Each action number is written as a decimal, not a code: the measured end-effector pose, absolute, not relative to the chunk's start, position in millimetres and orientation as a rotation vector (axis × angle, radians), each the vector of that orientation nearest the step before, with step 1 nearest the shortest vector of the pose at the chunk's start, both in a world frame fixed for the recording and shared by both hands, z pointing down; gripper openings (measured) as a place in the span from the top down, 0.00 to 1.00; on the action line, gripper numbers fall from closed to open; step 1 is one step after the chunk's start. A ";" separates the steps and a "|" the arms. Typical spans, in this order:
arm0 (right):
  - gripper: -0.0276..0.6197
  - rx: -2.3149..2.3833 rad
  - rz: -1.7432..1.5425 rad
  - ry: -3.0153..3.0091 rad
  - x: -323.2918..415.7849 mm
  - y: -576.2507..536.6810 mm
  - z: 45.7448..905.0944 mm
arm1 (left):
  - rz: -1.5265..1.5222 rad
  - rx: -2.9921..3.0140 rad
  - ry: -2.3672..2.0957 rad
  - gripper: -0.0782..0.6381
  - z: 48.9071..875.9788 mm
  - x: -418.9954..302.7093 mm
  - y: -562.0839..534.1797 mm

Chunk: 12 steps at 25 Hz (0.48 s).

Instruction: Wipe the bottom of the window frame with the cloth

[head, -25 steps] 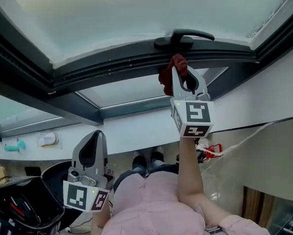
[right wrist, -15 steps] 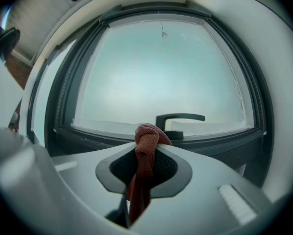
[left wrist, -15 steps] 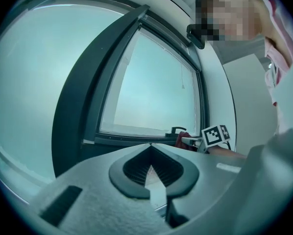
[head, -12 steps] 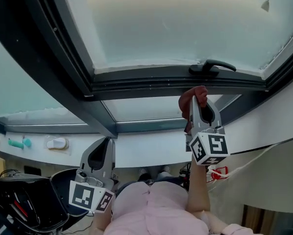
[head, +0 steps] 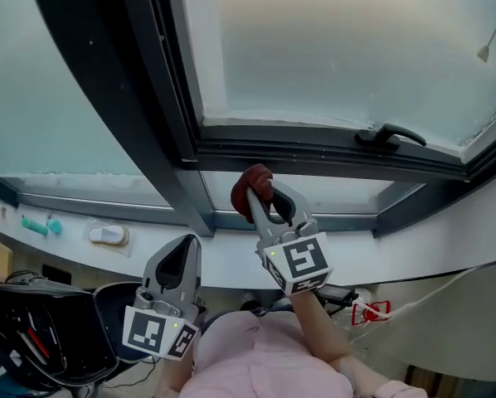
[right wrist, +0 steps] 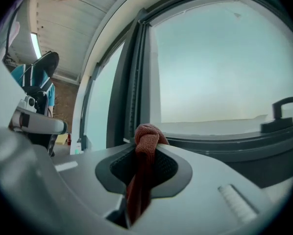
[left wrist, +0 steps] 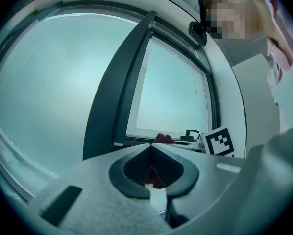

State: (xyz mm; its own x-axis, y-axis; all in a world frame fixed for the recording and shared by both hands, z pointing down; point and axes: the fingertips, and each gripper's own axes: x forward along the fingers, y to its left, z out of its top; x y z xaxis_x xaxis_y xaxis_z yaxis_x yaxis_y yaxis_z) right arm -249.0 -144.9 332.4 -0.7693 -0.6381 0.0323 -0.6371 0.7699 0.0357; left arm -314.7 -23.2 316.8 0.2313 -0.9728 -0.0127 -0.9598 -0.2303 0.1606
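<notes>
Right gripper [head: 263, 196] fingers are clamping the red cloth [head: 250, 183], holding it just below the window frame [head: 314, 150] bottom rail, left of the handle [head: 388, 135]. Left gripper [head: 182, 257] fingers are resting together, empty, well below the frame.

All views face the window frame [head: 314, 152], sharing its handle [head: 389, 135].

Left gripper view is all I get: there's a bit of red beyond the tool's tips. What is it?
Observer: A red cloth, clamped in the right tool; its tail hangs down between the jaws.
Operator: Where is my left tool compared with that one?
Observer: The head view shows the left tool lower, near the person's pink shirt, well short of the window frame that the cloth is raised to.
</notes>
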 end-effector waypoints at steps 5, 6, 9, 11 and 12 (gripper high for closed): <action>0.86 0.863 -0.011 -2.916 -312.1 -144.1 358.3 | -0.181 2.309 -1.940 0.89 318.1 -333.7 -10.5; 0.86 0.835 0.005 -2.910 -321.7 -145.1 365.0 | -0.183 2.296 -1.955 0.89 318.4 -336.8 -7.4; 0.86 0.767 0.033 -2.894 -344.2 -142.8 378.5 | -0.186 2.259 -1.997 0.89 316.0 -342.4 6.8; 0.86 0.744 0.028 -2.883 -355.6 -145.6 385.1 | -0.187 2.243 -2.017 0.89 315.8 -345.5 12.6; 0.86 0.744 0.022 -2.879 -360.3 -149.5 387.7 | -0.187 2.237 -2.024 0.89 316.4 -347.2 13.7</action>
